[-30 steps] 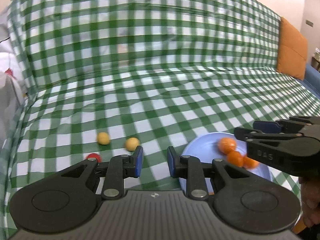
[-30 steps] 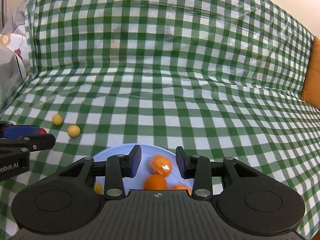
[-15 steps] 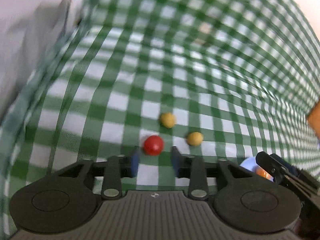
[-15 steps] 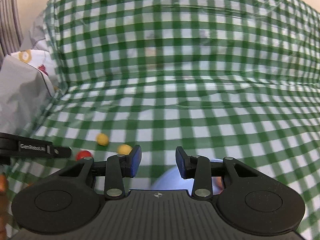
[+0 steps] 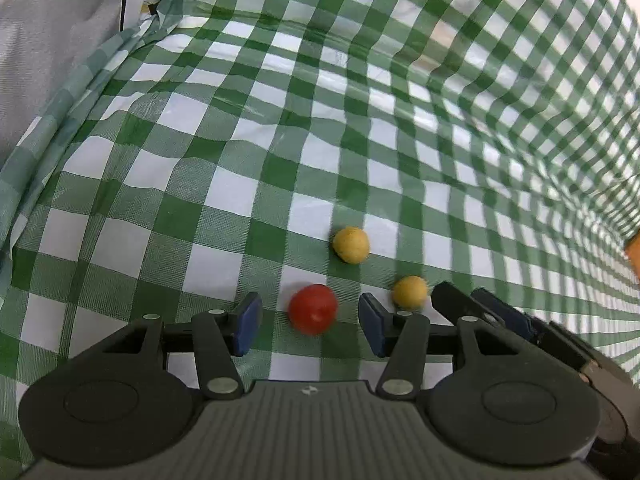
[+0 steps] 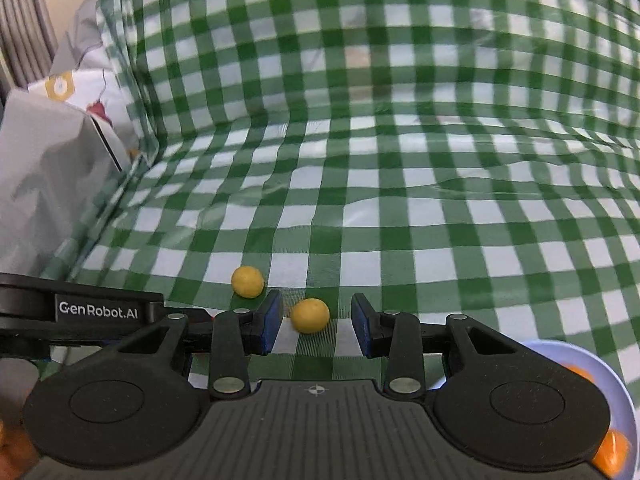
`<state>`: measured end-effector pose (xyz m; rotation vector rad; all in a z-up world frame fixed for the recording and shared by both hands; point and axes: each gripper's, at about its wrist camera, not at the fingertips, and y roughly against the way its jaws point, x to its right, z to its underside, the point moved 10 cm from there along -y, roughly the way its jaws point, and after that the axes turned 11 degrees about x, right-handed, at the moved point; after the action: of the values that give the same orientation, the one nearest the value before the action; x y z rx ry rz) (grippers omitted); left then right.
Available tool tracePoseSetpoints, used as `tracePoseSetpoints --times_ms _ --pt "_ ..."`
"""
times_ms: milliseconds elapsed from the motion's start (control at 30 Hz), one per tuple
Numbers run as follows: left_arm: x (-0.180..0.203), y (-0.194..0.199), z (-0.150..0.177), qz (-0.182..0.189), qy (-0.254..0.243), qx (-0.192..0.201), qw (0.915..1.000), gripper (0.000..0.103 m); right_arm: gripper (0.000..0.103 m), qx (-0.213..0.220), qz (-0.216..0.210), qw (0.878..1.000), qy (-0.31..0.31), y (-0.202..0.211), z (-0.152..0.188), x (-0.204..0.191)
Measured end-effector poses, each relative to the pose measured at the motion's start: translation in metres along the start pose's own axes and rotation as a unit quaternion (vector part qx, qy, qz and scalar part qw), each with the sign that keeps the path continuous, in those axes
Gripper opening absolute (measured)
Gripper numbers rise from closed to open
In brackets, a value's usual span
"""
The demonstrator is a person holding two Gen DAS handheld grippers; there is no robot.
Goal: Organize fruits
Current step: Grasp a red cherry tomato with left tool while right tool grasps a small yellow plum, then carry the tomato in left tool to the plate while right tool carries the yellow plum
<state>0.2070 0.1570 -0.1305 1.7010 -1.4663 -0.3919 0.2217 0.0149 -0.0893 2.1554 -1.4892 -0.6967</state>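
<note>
A red fruit (image 5: pixel 313 309) lies on the green checked cloth (image 5: pixel 240 184) between the fingers of my left gripper (image 5: pixel 310 323). Its jaws are opening and the pads stand clear of the fruit. Two yellow fruits (image 5: pixel 351 245) (image 5: pixel 409 291) lie just beyond and to the right. In the right wrist view the nearer yellow fruit (image 6: pixel 309 315) sits between the pads of my right gripper (image 6: pixel 316 324), which is open and not touching it. The other yellow fruit (image 6: pixel 248 281) lies to its upper left. A blue plate (image 6: pixel 612 380) with orange fruits (image 6: pixel 612 454) is at the lower right.
The cloth rises up a backrest behind the fruits. A grey bag (image 6: pixel 44 184) and a white patterned cushion (image 6: pixel 80 84) stand at the left. An orange cushion (image 5: pixel 634 248) shows at the right edge. The two grippers sit close side by side.
Both grippers have swung left, away from the plate, down to the loose fruits. The left jaws have widened around the red fruit. The right gripper now frames a yellow fruit.
</note>
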Motion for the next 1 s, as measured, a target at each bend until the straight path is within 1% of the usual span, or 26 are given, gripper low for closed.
tracePoseSetpoints --times_ms 100,167,267,300,333,367,400,500,633,700,800,833,900,1000 --pt "-0.003 -0.009 0.003 -0.020 -0.001 -0.010 0.9997 0.056 0.039 -0.021 -0.007 1.000 0.002 -0.020 0.005 -0.003" --pt "-0.004 -0.010 0.002 -0.018 0.004 -0.009 0.9998 0.055 0.039 -0.044 -0.008 0.999 0.002 -0.034 0.013 -0.005" --pt "-0.002 -0.011 0.003 -0.018 -0.005 -0.007 0.9998 0.053 0.039 -0.056 -0.001 0.998 0.006 -0.045 0.019 -0.003" --pt "0.000 -0.010 0.004 -0.015 -0.008 -0.007 0.9998 0.048 0.037 -0.058 -0.001 0.998 0.006 -0.047 0.020 -0.002" --pt "0.004 -0.011 0.005 -0.010 -0.012 -0.009 0.9998 0.039 0.031 -0.058 0.000 0.998 0.008 -0.048 0.021 -0.002" --pt "0.006 -0.010 0.006 -0.004 -0.015 -0.010 0.9998 0.035 0.029 -0.058 0.000 0.998 0.015 -0.047 0.022 -0.004" --pt "0.009 -0.009 0.008 -0.002 -0.019 -0.010 0.9998 0.030 0.029 -0.057 0.001 0.998 0.024 -0.046 0.023 -0.005" --pt "0.008 -0.004 0.006 -0.019 -0.036 0.001 0.9992 0.030 0.029 -0.051 0.004 0.998 0.039 -0.043 0.023 -0.008" --pt "0.008 0.004 0.004 -0.026 -0.048 0.014 0.9984 0.030 0.029 -0.040 0.015 0.999 0.030 -0.033 0.018 -0.003" --pt "0.007 0.003 0.007 -0.033 -0.061 0.009 0.9976 0.030 0.029 -0.046 0.012 0.998 0.028 -0.030 0.019 -0.001" --pt "0.009 -0.004 0.014 -0.037 -0.077 -0.009 0.9963 0.030 0.029 -0.069 0.009 0.997 0.044 -0.033 0.029 -0.004" --pt "0.009 -0.004 0.015 -0.037 -0.079 -0.007 0.9962 0.030 0.029 -0.075 0.010 0.996 0.050 -0.034 0.033 -0.004" --pt "0.012 -0.004 0.014 -0.042 -0.087 0.003 0.9954 0.030 0.029 -0.070 0.011 0.996 0.063 -0.035 0.033 -0.007" --pt "0.014 -0.005 0.015 -0.047 -0.097 0.007 0.9942 0.030 0.029 -0.068 0.011 0.996 0.062 -0.035 0.033 -0.007"
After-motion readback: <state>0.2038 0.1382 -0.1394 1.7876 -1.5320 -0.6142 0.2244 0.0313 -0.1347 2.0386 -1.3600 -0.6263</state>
